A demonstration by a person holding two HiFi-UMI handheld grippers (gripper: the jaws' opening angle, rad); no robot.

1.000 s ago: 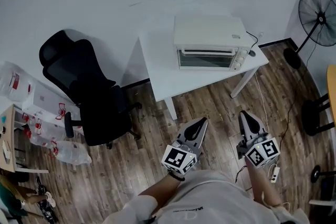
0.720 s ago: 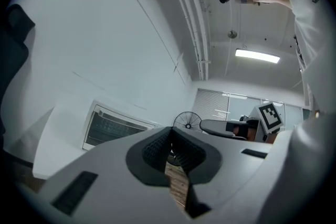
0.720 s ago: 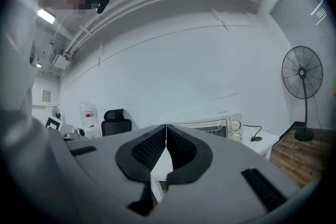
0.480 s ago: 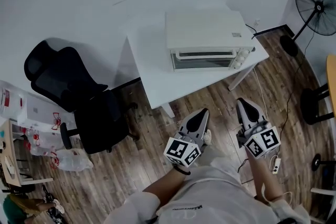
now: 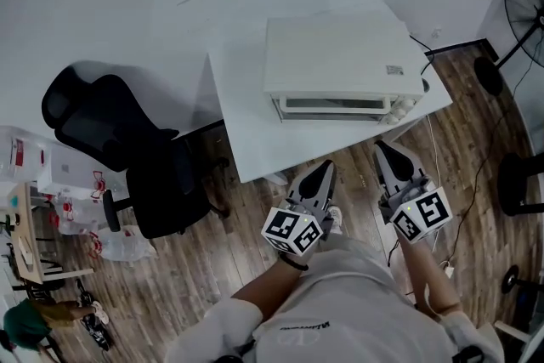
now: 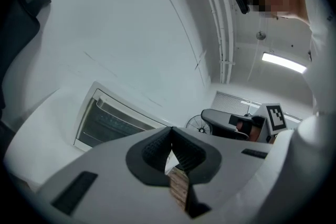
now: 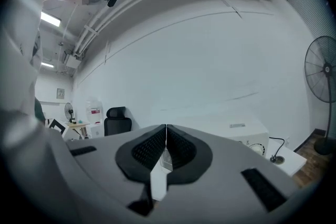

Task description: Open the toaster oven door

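Observation:
A white toaster oven (image 5: 344, 68) stands on a white table (image 5: 246, 132), its glass door (image 5: 333, 106) closed and facing me, knobs at its right end. My left gripper (image 5: 324, 170) is shut and empty, just short of the table's front edge. My right gripper (image 5: 382, 150) is also shut and empty, close below the oven's right front corner. In the left gripper view the oven door (image 6: 107, 123) shows ahead to the left, tilted, beyond the shut left gripper (image 6: 171, 131). In the right gripper view the oven (image 7: 244, 134) sits behind the closed right gripper (image 7: 166, 128).
A black office chair (image 5: 127, 153) stands left of the table. A floor fan (image 5: 527, 0) is at the right, with a cable (image 5: 472, 174) trailing over the wooden floor. Cluttered bags and a small desk (image 5: 34, 217) sit at the far left.
Both grippers have come closer to the table and oven, which now sit nearer and larger in the head view. The jaws stayed shut.

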